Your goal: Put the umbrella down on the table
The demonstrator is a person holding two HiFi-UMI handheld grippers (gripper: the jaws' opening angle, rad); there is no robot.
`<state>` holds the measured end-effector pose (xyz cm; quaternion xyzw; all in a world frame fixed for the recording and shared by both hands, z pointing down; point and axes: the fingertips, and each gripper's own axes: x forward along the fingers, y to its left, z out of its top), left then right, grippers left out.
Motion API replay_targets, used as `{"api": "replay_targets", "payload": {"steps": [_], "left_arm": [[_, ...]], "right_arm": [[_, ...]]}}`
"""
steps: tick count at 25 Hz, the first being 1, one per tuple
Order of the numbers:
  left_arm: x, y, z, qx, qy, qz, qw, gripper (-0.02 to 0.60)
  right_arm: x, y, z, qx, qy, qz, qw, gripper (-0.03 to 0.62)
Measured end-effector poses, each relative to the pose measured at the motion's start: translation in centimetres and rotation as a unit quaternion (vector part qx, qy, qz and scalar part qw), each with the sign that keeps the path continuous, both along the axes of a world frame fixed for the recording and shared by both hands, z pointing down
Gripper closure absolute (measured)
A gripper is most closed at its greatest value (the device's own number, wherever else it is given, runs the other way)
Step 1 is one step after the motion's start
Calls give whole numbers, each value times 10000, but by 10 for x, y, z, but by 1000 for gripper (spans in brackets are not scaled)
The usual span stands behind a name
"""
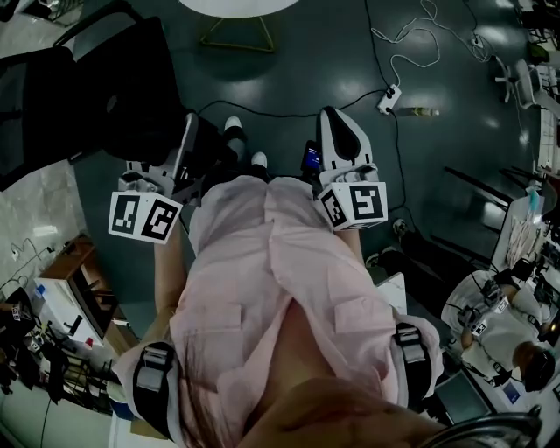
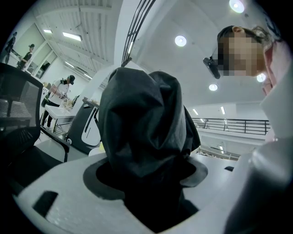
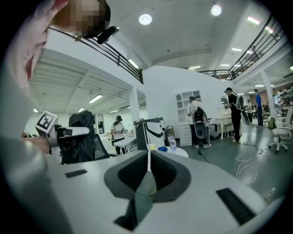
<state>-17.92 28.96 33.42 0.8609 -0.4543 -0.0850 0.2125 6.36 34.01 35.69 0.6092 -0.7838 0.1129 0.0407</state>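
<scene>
A black folded umbrella (image 2: 142, 132) fills the left gripper view, its bunched fabric standing up between the jaws. My left gripper (image 2: 146, 171) is shut on it. The head view puts that gripper (image 1: 186, 150) in front of the person's pink-shirted body, with the dark umbrella (image 1: 216, 144) beside it. My right gripper (image 1: 337, 131) is held level with it on the right; its jaws (image 3: 149, 170) are pressed together with nothing between them. From the right gripper view, the umbrella (image 3: 81, 137) hangs at the left. A white round table (image 3: 177, 151) stands ahead.
A black office chair (image 1: 87, 87) is close on the left. A power strip with white cable (image 1: 388, 101) lies on the dark floor ahead. A white table edge (image 1: 232, 7) shows at the top. Seated people and desks (image 1: 503, 324) crowd the right; standing people (image 3: 236, 114) are farther off.
</scene>
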Motion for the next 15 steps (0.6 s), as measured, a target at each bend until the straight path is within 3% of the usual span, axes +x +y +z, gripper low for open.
{"api": "replay_targets", "payload": {"steps": [9, 15], "left_arm": [[-22, -81, -11, 113, -123, 251, 9995, 258], [-34, -110, -2, 9, -139, 267, 9995, 258]], "right_arm": [[-27, -73, -16, 93, 31, 227, 9997, 557], [-36, -100, -10, 24, 18, 338, 9994, 557]]}}
